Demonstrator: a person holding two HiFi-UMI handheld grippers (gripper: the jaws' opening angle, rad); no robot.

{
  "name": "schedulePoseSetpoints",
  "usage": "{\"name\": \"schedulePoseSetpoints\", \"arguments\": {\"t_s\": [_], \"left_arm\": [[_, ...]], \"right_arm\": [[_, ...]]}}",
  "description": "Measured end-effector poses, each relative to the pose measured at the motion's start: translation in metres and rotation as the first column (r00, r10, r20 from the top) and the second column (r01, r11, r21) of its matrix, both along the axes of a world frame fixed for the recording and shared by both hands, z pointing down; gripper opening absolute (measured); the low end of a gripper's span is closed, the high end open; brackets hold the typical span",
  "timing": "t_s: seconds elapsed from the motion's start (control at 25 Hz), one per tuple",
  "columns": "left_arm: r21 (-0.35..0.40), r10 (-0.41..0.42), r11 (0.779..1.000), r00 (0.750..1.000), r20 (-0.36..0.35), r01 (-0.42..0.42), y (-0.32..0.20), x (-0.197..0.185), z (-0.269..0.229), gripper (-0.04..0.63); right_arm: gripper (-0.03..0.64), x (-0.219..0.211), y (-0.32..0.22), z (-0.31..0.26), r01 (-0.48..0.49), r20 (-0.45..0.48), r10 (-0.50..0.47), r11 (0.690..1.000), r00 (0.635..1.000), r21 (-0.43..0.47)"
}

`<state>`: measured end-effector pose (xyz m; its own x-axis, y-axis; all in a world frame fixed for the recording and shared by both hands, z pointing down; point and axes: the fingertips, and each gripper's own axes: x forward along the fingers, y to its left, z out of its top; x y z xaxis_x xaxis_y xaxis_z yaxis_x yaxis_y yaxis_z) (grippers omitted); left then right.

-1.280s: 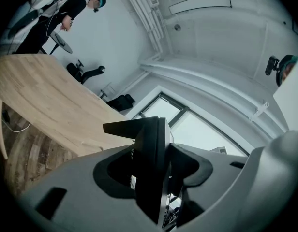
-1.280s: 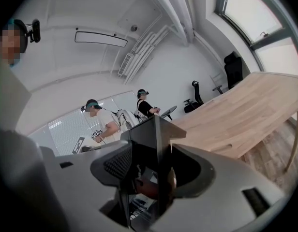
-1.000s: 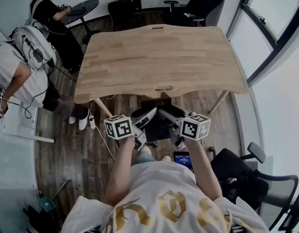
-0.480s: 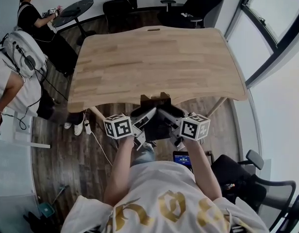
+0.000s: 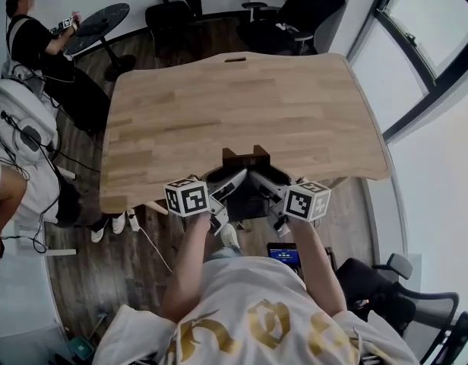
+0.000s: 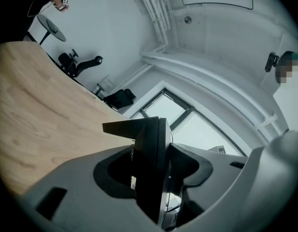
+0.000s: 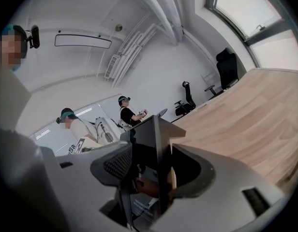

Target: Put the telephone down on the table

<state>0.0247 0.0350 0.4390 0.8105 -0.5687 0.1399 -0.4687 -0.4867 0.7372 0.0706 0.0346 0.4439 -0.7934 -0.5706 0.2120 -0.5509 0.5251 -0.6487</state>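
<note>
A black telephone (image 5: 249, 192) hangs between my two grippers at the near edge of the wooden table (image 5: 241, 97), its far end just over the tabletop. My left gripper (image 5: 228, 188) is shut on its left side and my right gripper (image 5: 270, 188) on its right side. In the left gripper view the telephone (image 6: 150, 149) stands as a dark slab pinched by the left gripper (image 6: 150, 178), with the table (image 6: 33, 115) to the left. In the right gripper view the right gripper (image 7: 149, 173) clamps the telephone (image 7: 151, 139), with the table (image 7: 245, 120) to the right.
Black office chairs (image 5: 295, 14) stand beyond the table's far edge. Two people (image 5: 25, 29) and a small round dark table (image 5: 97, 21) are at the left. A window wall (image 5: 431, 44) runs along the right. A lit screen (image 5: 283, 253) and a chair (image 5: 393, 287) are near me.
Both grippers have carried the telephone forward to the table. Its far end, short of the near edge a second ago, now overlaps the tabletop. The grip on it looks the same.
</note>
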Motion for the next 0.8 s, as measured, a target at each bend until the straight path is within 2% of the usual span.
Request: {"name": "schedulePoseSetpoints", "arguments": {"t_s": [0.4,0.8], "left_arm": [[-0.030,0.023,0.999,1.000,-0.005,-0.023,-0.093,-0.062,0.017,0.212],[-0.026,0.070,0.997,0.997,-0.020,-0.071,-0.132,-0.065,0.013,0.212]], "right_arm": [[0.238,-0.062,-0.091,0.017,-0.027,-0.010,0.027,0.999,1.000,-0.036],[0.237,-0.065,-0.129,0.013,-0.079,-0.017,0.079,0.996,0.997,-0.027]]}}
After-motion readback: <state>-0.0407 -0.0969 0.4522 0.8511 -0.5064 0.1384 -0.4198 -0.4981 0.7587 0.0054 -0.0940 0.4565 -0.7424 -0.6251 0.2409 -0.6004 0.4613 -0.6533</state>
